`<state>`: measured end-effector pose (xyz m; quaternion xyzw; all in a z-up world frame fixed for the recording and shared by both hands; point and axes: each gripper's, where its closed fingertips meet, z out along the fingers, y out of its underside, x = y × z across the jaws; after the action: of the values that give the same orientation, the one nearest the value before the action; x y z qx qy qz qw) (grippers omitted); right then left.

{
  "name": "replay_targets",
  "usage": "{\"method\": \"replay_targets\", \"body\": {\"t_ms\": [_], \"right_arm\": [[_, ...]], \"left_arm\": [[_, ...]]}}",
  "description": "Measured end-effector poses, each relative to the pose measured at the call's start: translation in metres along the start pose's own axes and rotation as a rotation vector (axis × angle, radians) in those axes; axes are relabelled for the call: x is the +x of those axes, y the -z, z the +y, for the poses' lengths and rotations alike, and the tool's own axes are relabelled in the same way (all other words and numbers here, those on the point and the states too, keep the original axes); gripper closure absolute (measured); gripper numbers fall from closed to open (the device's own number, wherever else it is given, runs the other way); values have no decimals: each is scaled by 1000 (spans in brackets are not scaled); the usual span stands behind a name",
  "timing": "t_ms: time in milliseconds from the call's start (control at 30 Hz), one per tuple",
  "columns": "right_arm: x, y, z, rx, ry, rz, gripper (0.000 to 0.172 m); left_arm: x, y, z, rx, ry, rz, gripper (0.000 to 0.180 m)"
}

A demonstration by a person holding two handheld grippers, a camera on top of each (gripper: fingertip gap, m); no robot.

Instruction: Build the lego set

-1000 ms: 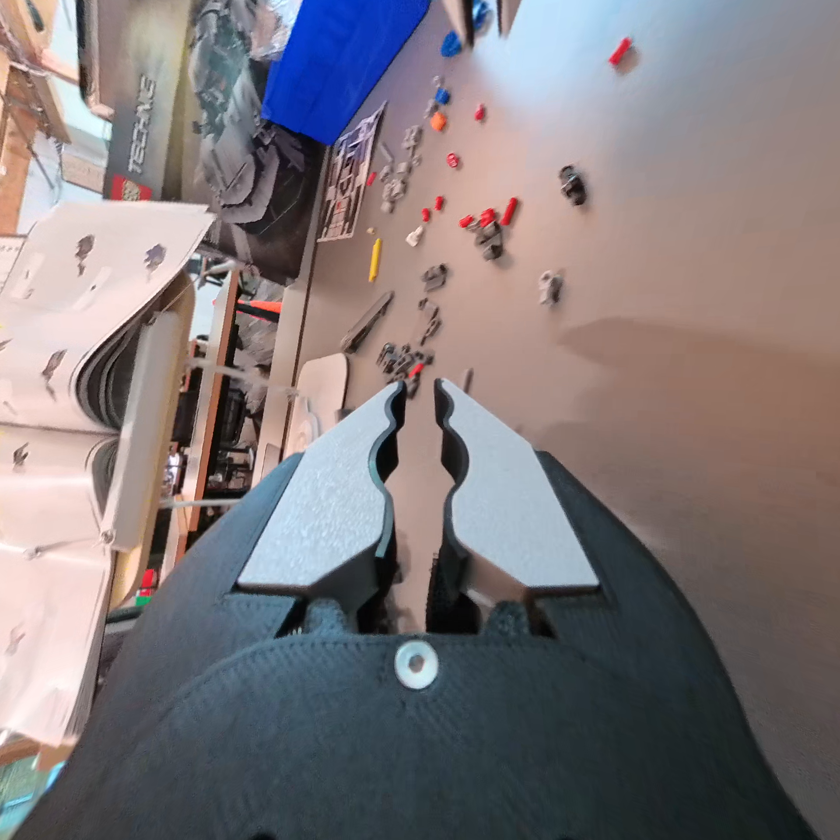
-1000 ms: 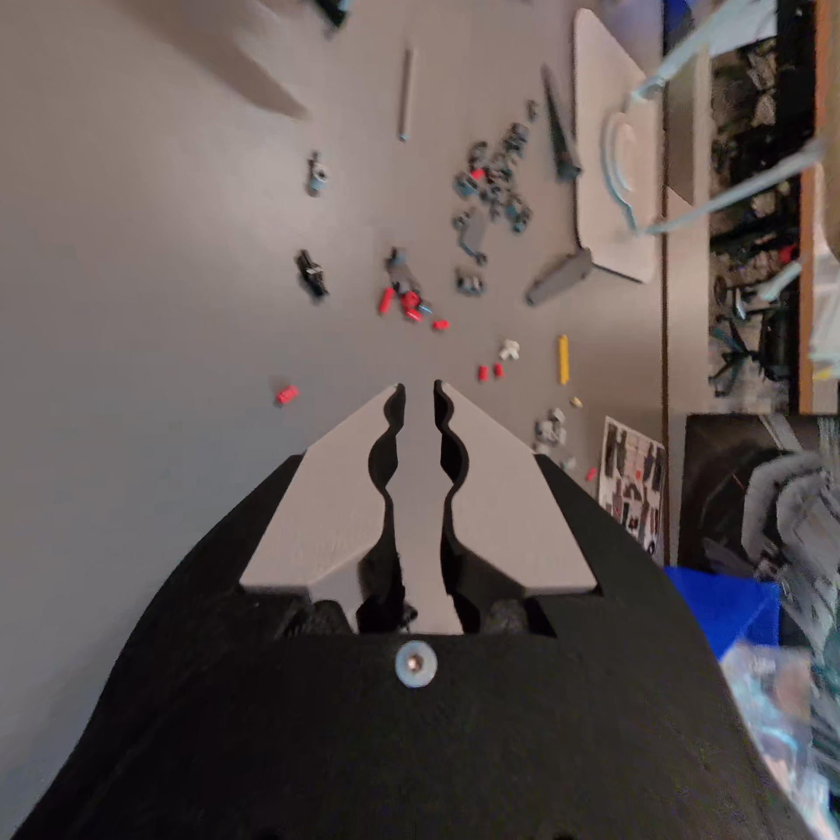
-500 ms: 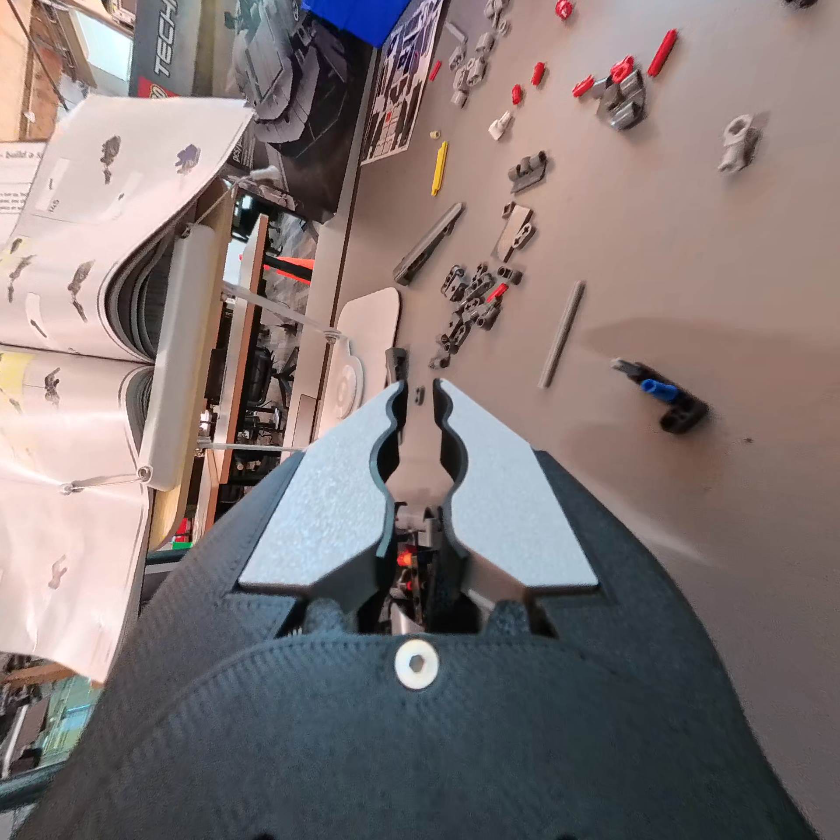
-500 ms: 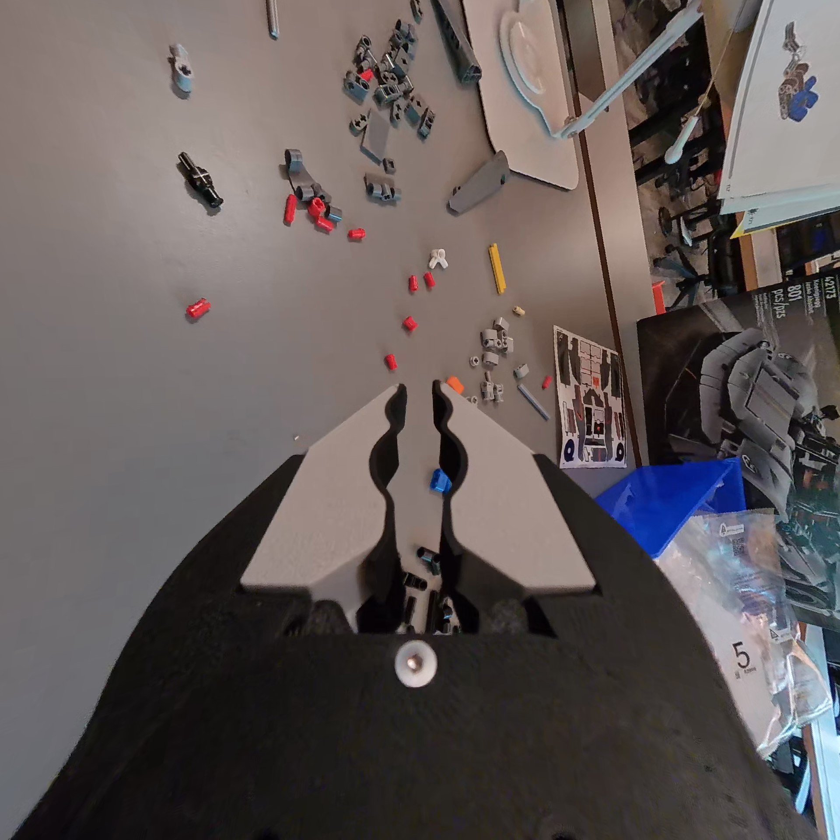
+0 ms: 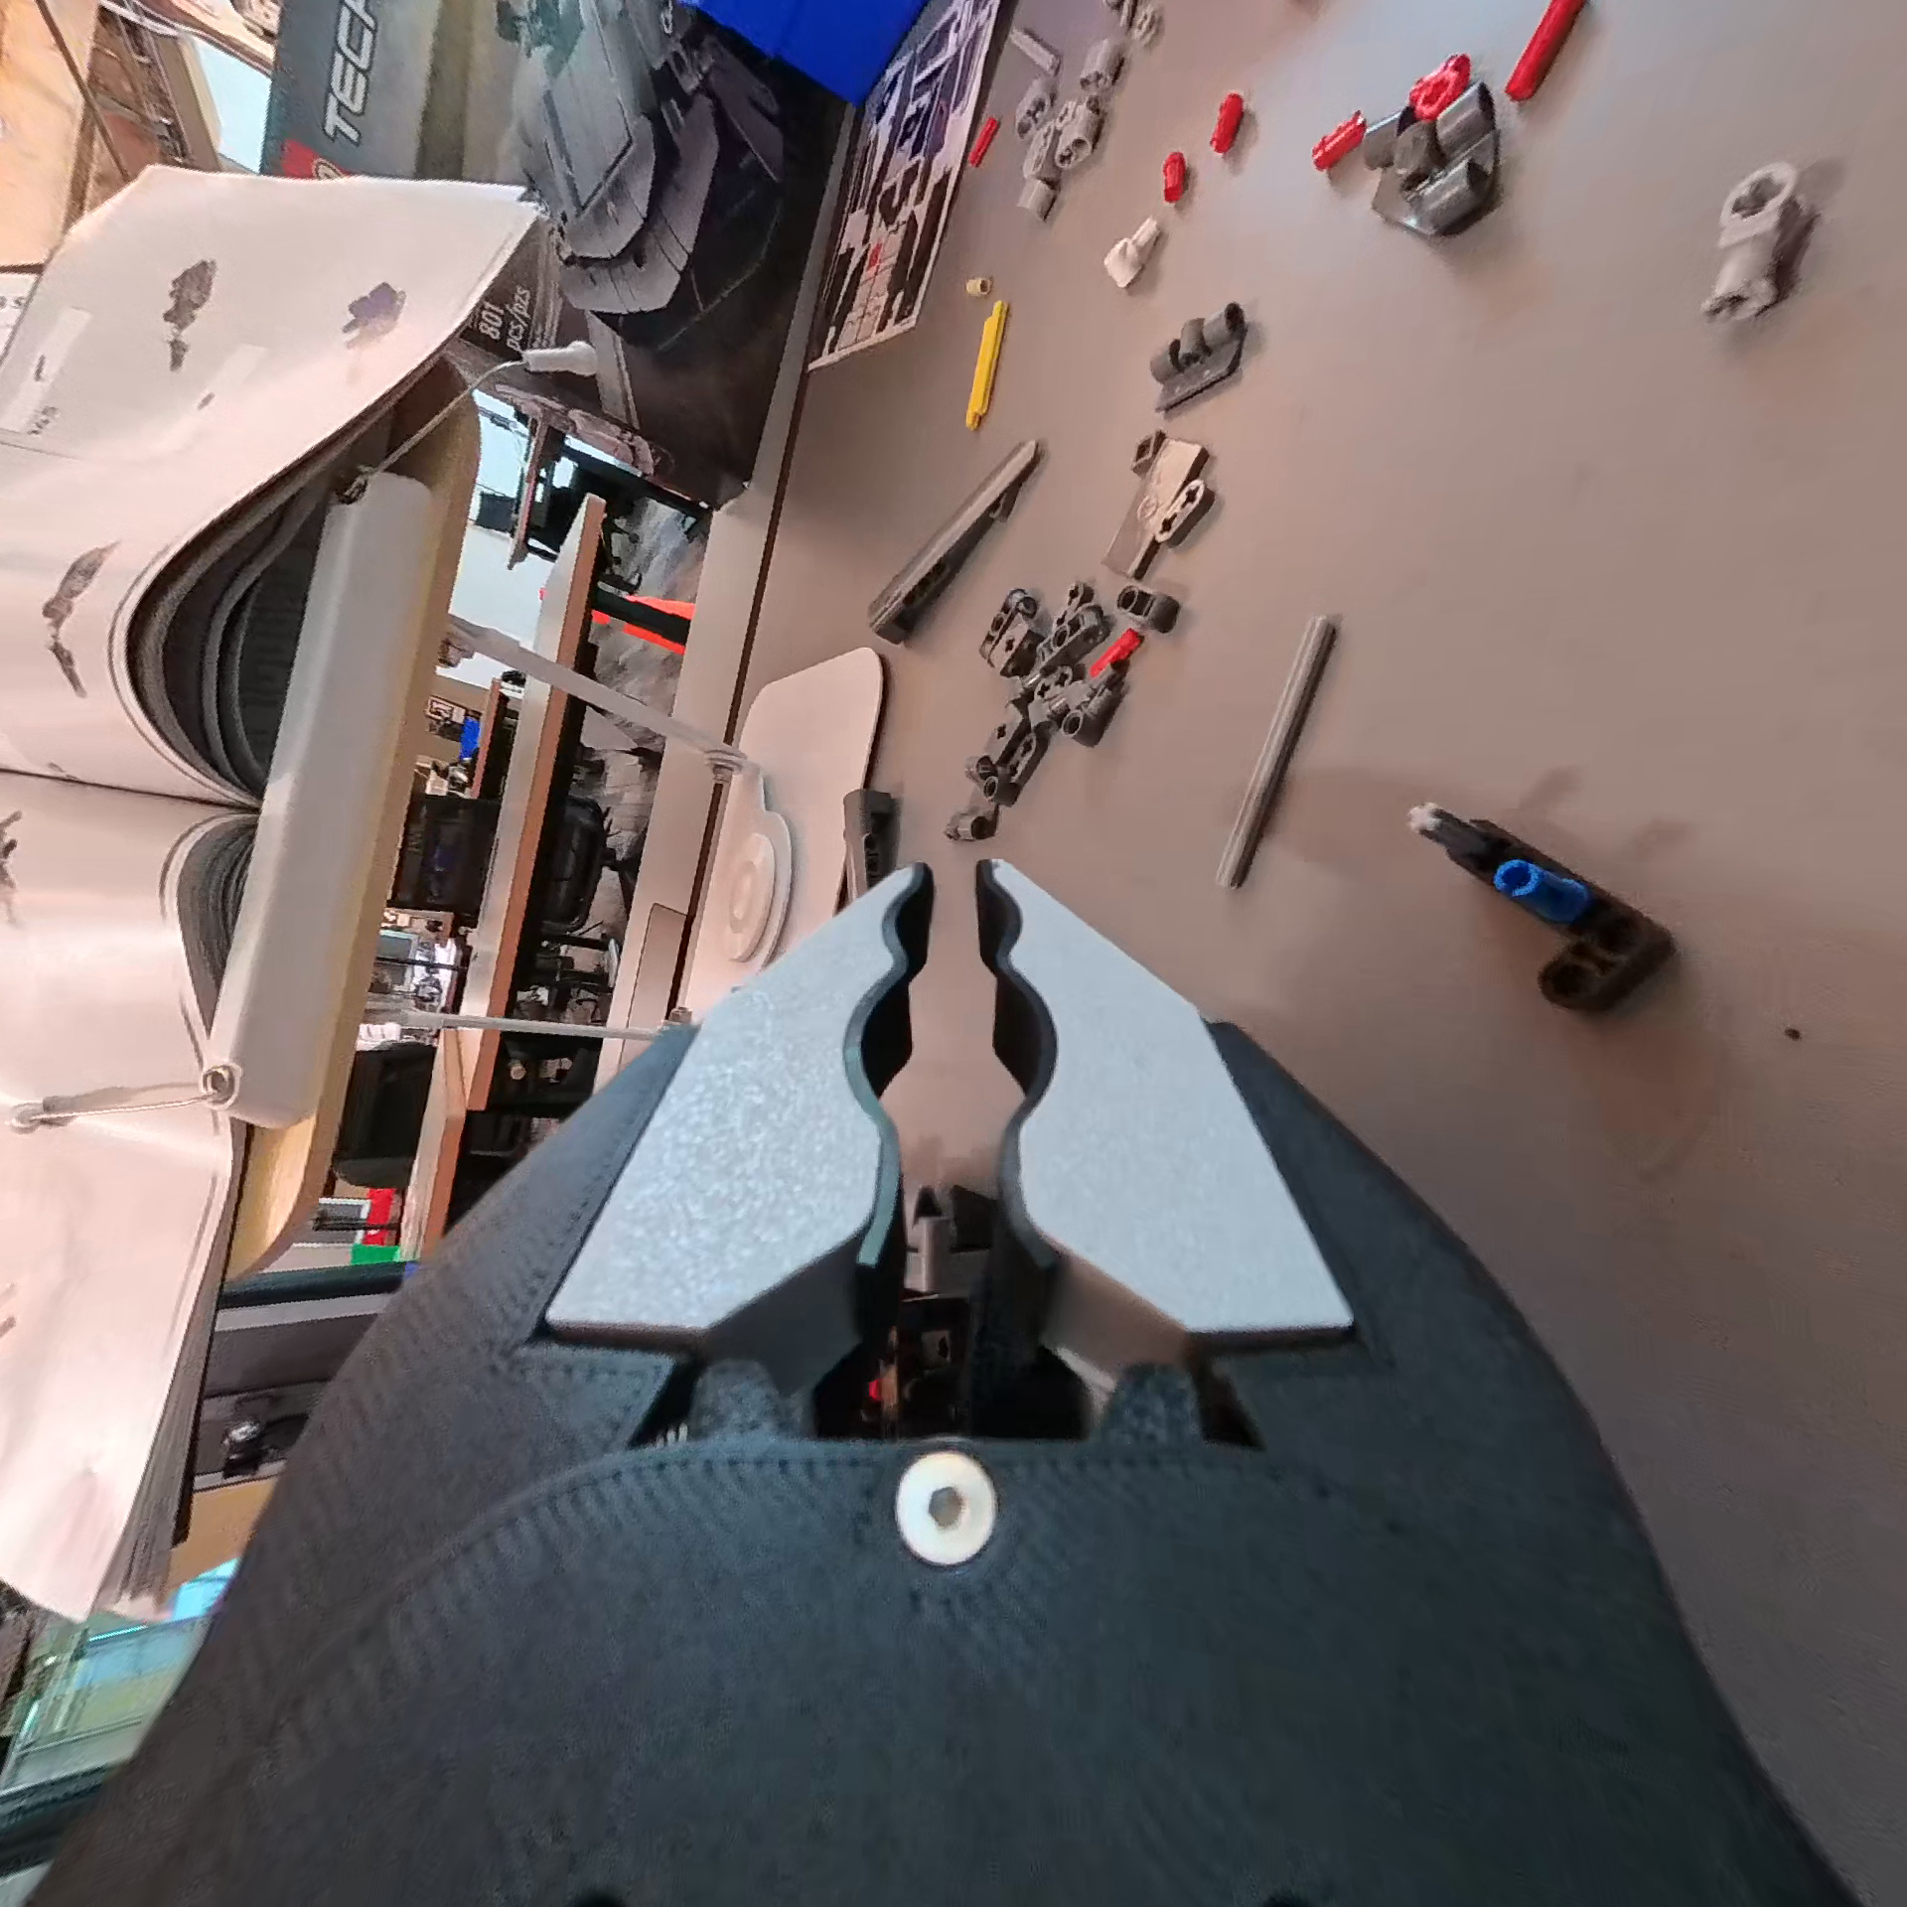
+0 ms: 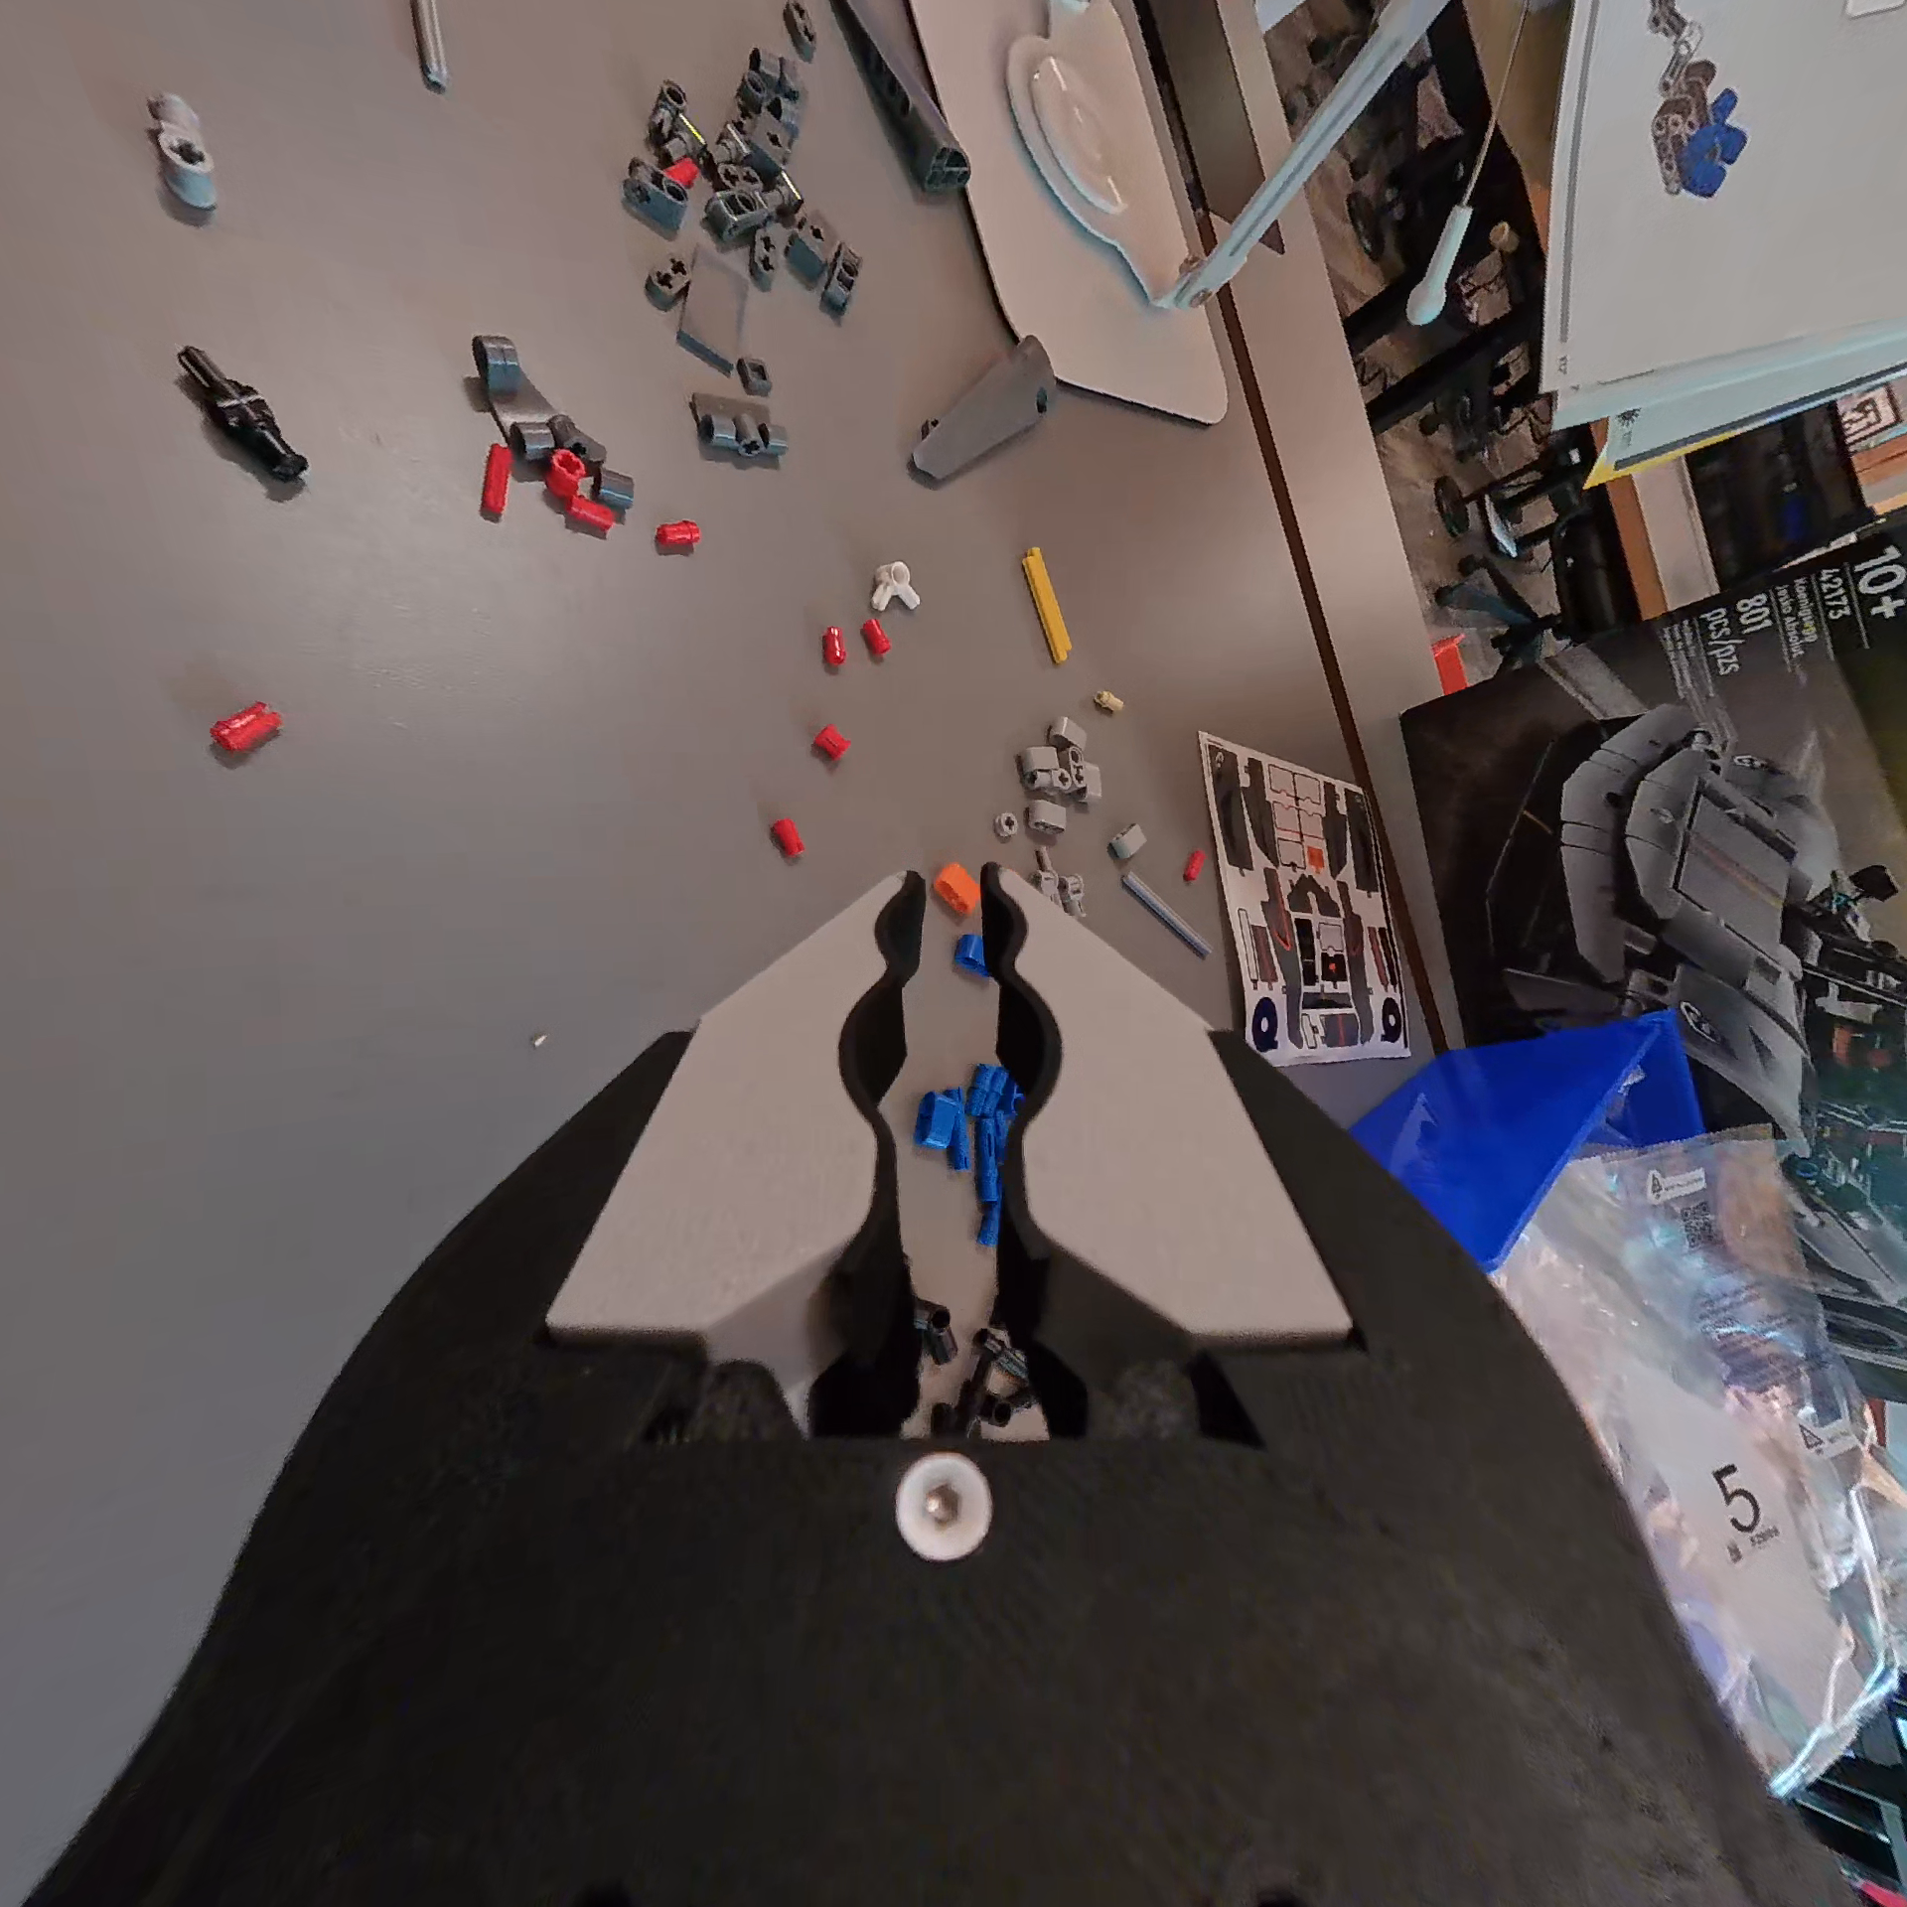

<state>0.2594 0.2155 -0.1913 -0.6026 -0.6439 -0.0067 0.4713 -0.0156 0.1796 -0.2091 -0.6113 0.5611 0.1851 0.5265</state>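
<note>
Left wrist view: the left claw (image 5: 955, 877) hangs slightly spread and bare over the grey bench (image 5: 1548, 1238), a grey rod (image 5: 1278, 750) at upper right.

Right wrist view: the right claw (image 6: 947, 885) hangs narrowly spread with nothing pinched; an orange piece (image 6: 957, 887) lies on the bench at its tips, blue pieces (image 6: 970, 1120) lower down.

Two wrist views, angled down over table (image 5: 1548, 619), sharing scattered bricks (image 6: 743, 175)

one yellow axle (image 6: 1046, 604), one orange piece (image 6: 957, 886), one sticker sheet (image 6: 1305, 898), one blue bin (image 6: 1527, 1125)
</note>
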Motion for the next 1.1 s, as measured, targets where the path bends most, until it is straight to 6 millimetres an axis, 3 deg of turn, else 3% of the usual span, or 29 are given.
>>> {"method": "replay_targets", "body": {"t_ms": [467,833,1100], "right_arm": [[12,16,22,-22,-37,37,163],[14,46,75,-151,-111,26,158],[12,49,88,-161,-127,22,157]], "left_arm": [[0,-3,0,-17,-3,-9,175],[2,-7,1,-28,-10,-4,175],[4,-10,0,-36,-13,-4,176]]}}
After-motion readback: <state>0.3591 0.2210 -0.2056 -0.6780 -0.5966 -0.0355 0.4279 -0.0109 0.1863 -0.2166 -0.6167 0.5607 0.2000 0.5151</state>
